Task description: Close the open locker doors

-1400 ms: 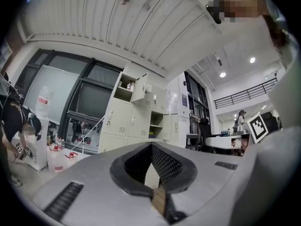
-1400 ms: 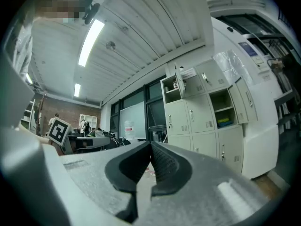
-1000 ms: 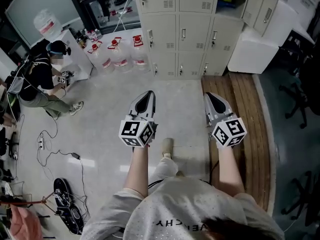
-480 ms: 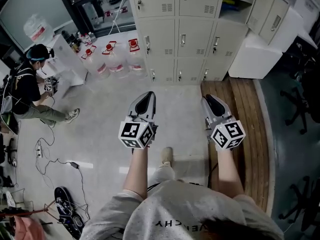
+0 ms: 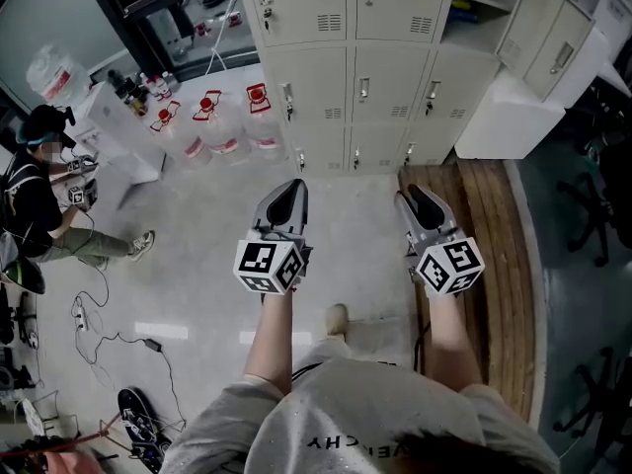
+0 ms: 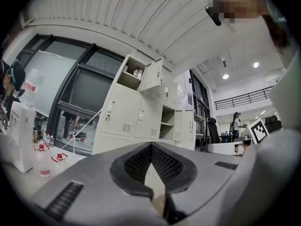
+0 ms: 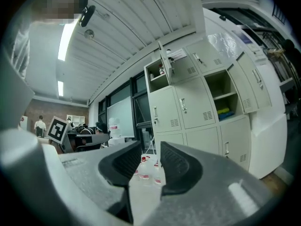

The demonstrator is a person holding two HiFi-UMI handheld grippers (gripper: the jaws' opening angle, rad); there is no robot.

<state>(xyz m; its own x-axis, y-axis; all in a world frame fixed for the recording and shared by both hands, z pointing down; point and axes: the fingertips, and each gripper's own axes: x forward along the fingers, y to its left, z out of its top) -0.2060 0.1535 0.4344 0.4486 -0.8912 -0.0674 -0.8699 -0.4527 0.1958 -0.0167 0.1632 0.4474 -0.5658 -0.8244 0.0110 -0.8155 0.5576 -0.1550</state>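
L gripper is pointing fwd w/ jaws pressed together, nothing in them. Lockers are standing ahead, well apart. The top-row door is hanging open. Thin sheet metal, prob. swinging light but stiff, so pushing flat on the free edge looks best. R gripper jaws have just been opening and are standing spread, empty.

Lockers: smooth painted metal, pale satin finish. Floor: polished and glossy, showing light reflections. Platform at right: slatted wood, matt.
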